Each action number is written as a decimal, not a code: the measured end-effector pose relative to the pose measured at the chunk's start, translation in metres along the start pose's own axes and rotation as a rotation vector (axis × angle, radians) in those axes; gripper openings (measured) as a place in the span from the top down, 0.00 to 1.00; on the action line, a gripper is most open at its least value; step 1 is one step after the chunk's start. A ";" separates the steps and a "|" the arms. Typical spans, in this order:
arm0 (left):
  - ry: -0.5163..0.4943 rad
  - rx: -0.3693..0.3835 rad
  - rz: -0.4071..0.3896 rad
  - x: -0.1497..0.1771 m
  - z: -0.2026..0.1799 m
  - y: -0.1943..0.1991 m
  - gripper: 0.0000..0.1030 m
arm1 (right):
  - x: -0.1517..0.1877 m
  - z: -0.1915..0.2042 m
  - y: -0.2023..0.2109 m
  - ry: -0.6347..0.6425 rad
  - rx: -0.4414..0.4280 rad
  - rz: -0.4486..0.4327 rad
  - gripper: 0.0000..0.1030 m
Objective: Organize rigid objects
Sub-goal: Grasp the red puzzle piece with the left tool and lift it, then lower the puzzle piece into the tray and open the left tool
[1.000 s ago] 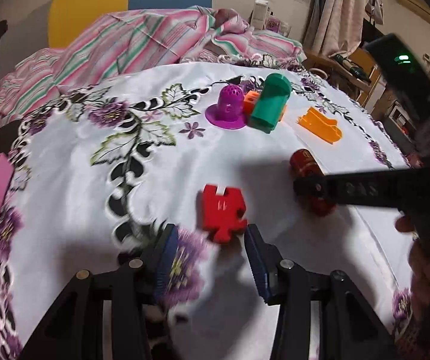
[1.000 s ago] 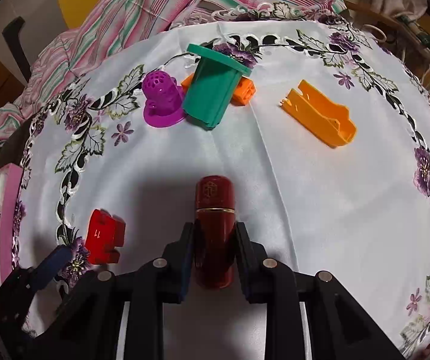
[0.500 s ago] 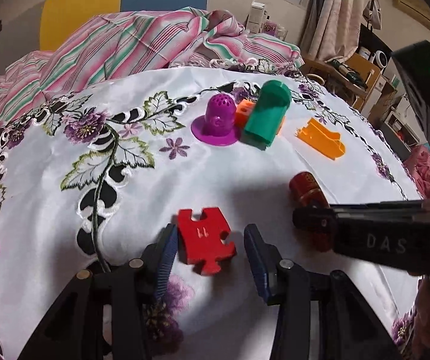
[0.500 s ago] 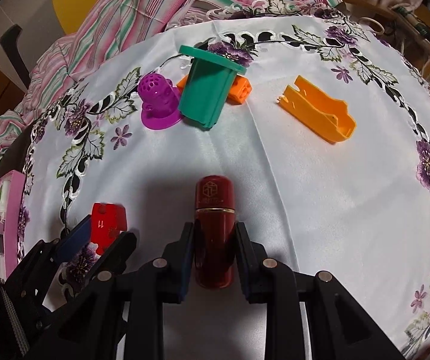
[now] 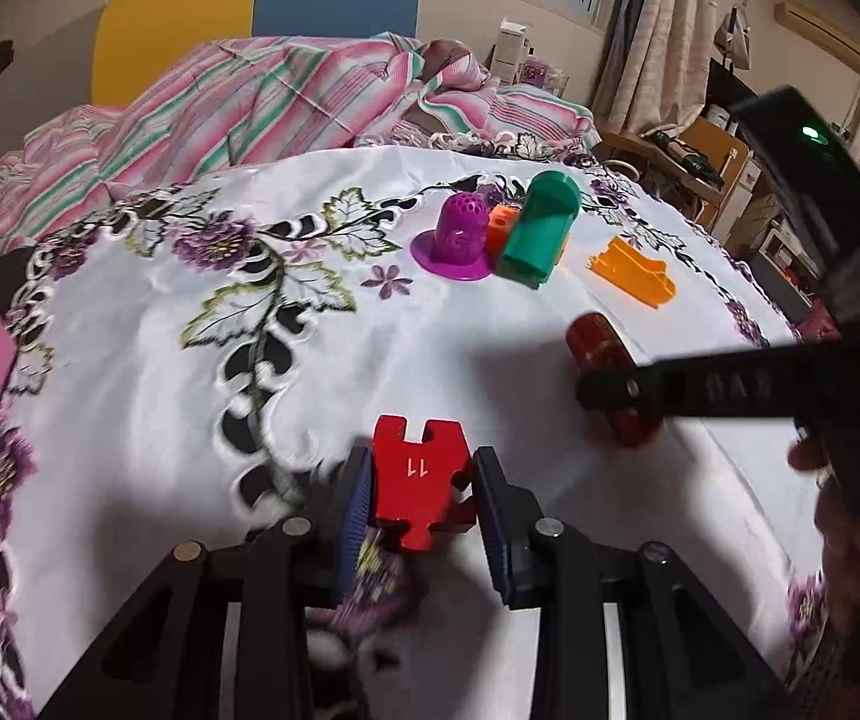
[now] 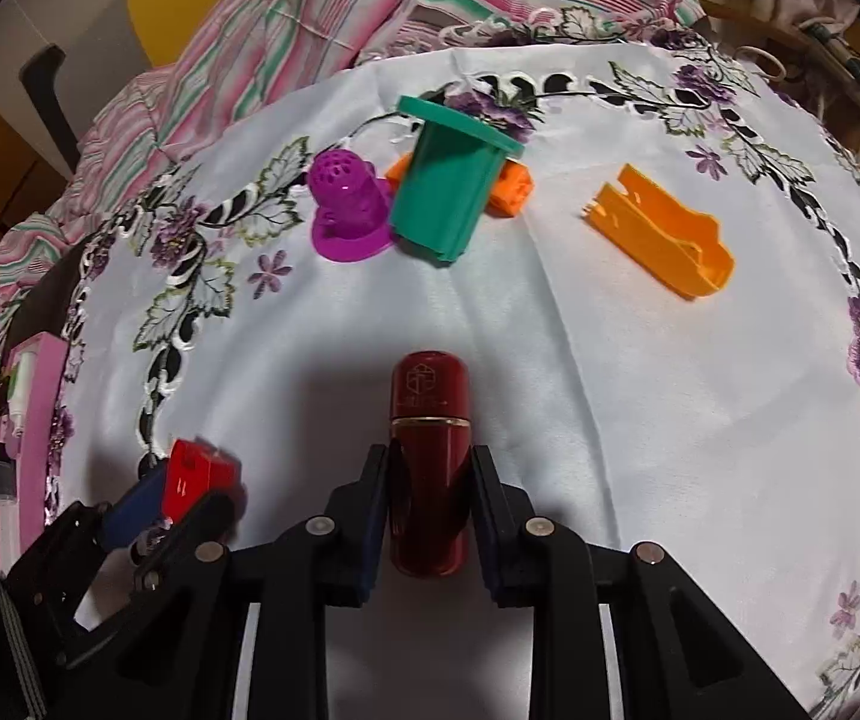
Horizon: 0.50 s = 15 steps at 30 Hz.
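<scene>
A flat red puzzle piece (image 5: 417,462) marked 11 lies on the white flowered tablecloth (image 5: 189,420). My left gripper (image 5: 420,480) straddles it, and its jaws are closing: the blue pads stand right at its two sides, with a thin gap still showing on the right. The right wrist view shows that piece (image 6: 189,474) at lower left, between the left gripper's fingers (image 6: 135,501). My right gripper (image 6: 430,480) is shut on a dark red cylindrical bottle (image 6: 430,402) lying on the cloth. From the left wrist the bottle (image 5: 595,342) appears at right.
At the far side sit a purple perforated dome (image 6: 345,204), a green lidded container (image 6: 448,186) on its side, a small orange block (image 6: 511,189) and an orange open holder (image 6: 664,240). A pink box (image 6: 39,408) lies at the left edge, a striped blanket (image 5: 249,96) beyond.
My left gripper has moved up to the red puzzle piece and narrowed its jaws around it. The right gripper and the bottle have kept still.
</scene>
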<state>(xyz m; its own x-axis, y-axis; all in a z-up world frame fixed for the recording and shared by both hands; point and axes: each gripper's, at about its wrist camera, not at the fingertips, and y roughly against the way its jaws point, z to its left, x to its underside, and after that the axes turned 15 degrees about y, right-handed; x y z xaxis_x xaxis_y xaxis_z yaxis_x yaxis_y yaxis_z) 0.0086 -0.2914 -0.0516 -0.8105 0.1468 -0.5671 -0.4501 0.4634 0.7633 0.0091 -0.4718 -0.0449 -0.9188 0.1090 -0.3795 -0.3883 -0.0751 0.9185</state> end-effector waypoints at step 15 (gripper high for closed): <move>0.168 -0.073 -0.121 0.011 0.099 0.104 0.68 | -0.002 0.004 0.001 0.002 -0.023 -0.024 0.75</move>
<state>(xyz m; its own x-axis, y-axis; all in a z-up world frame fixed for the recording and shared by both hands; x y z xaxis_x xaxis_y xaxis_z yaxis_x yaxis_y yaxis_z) -0.0100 -0.1552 -0.0088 -0.7972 -0.0568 -0.6010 -0.5690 0.4033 0.7167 0.0107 -0.4683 -0.0433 -0.9092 0.1090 -0.4019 -0.4119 -0.0949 0.9063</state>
